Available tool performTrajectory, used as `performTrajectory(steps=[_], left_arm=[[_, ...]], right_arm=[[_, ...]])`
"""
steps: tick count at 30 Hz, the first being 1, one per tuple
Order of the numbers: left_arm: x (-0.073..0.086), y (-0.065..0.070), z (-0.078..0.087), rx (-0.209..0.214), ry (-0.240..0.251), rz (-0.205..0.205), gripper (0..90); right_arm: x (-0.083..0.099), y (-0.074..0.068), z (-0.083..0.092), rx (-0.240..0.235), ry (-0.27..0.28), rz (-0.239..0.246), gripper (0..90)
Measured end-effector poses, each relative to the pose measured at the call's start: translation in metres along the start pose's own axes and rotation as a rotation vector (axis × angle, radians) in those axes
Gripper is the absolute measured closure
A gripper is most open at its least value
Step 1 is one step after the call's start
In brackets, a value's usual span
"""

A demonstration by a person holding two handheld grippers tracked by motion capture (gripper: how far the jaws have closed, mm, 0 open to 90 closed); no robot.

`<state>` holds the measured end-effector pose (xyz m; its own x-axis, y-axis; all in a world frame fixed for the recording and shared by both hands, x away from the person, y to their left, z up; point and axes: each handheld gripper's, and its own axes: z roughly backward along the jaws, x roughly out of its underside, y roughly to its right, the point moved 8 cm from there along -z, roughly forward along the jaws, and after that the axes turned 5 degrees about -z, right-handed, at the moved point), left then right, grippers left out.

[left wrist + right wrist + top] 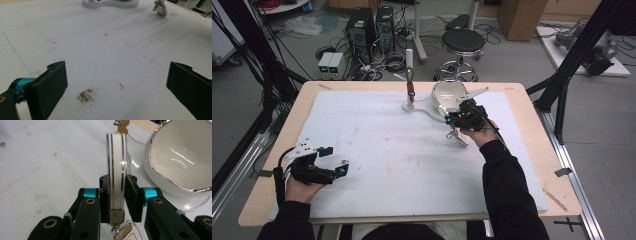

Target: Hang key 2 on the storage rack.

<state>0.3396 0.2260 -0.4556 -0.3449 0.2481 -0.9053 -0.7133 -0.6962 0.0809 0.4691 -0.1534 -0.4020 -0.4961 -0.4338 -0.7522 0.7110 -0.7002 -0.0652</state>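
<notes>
My right gripper [116, 195] is shut on a white looped band with silver stripes [116, 165], which stands upright between the pads. A silver clasp and a pale key fob [126, 231] hang from its lower end. In the high view this gripper [457, 119] hovers just in front of a shiny white bowl [447, 92], with the fob [458, 136] dangling below it. The bowl [180, 157] sits close on the right in the right gripper view. A white stand [412, 106] with an upright hook post [410, 75] is beside the bowl. My left gripper [339, 164] is open over the mat, with nothing between its jaws [116, 85].
A white mat [387, 160] covers most of the wooden table [532, 150]. The stand's base [110, 3] and the hanging fob [161, 10] lie far ahead in the left gripper view. A stool [463, 42], computer towers and black frame struts [562, 90] stand beyond the table.
</notes>
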Motion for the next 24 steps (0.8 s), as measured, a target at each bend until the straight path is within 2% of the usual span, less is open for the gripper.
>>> performTrajectory(steps=[8, 14, 20, 24], left_arm=[[-0.006, -0.001, 0.0, -0.006, 0.022, 0.005, 3.9], [-0.012, -0.003, 0.001, -0.001, 0.044, 0.01, 3.9], [-0.018, 0.0, 0.0, 0.005, 0.03, -0.016, 3.9], [-0.019, 0.0, -0.001, 0.006, 0.031, -0.019, 3.9]], right_arm=[[-0.009, -0.01, 0.013, -0.027, 0.057, -0.011, 75.4], [-0.015, -0.018, 0.016, -0.05, 0.065, -0.013, 75.4], [-0.018, -0.025, 0.016, -0.062, 0.074, -0.01, 75.4], [-0.024, -0.034, 0.016, -0.09, 0.097, -0.007, 75.4]])
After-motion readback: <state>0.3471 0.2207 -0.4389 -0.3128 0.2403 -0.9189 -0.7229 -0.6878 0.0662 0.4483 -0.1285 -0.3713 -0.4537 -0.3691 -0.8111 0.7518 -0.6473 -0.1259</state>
